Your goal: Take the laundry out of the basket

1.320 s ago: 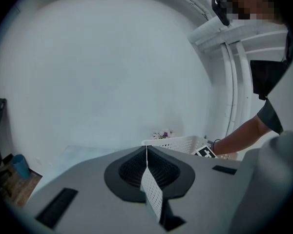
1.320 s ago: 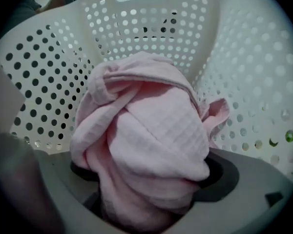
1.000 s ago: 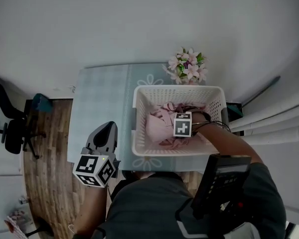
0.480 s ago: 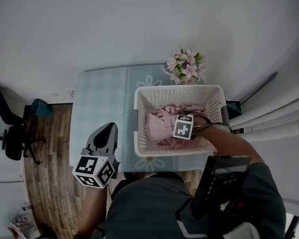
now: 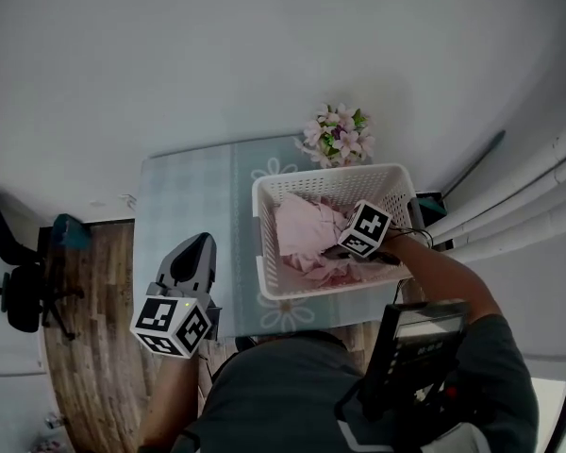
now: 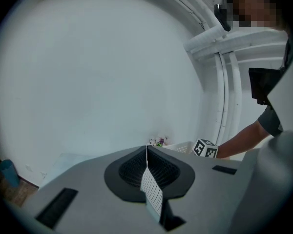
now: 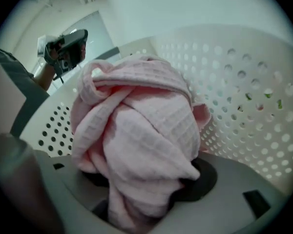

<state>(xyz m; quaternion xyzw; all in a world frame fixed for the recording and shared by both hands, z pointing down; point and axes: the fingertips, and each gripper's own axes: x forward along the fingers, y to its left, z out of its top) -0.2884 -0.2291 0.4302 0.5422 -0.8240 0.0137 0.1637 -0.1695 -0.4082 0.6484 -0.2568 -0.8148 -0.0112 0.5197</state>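
A white perforated laundry basket (image 5: 262, 243) stands on the pale table (image 5: 184, 206). Pink waffle-weave laundry (image 5: 304, 236) lies bunched inside it. My right gripper (image 5: 338, 251) reaches into the basket from the right, its marker cube tilted up. Its jaws are closing with a wad of the pink laundry (image 7: 141, 130) between them, and the cloth hides the fingertips and fills most of the right gripper view, with the basket wall (image 7: 244, 96) behind. My left gripper (image 5: 197, 243) hovers left of the basket over the table's front edge, with its jaws together (image 6: 146, 150) and nothing in them.
A bunch of pink flowers (image 5: 335, 135) stands at the table's far edge, just behind the basket. Wooden floor (image 5: 85, 347) and an office chair (image 5: 19, 295) lie to the left. White pipes (image 5: 538, 206) run along the wall on the right.
My right gripper has tipped its cube upward and shifted right inside the basket, gathering the pink cloth. The left gripper has stayed in place.
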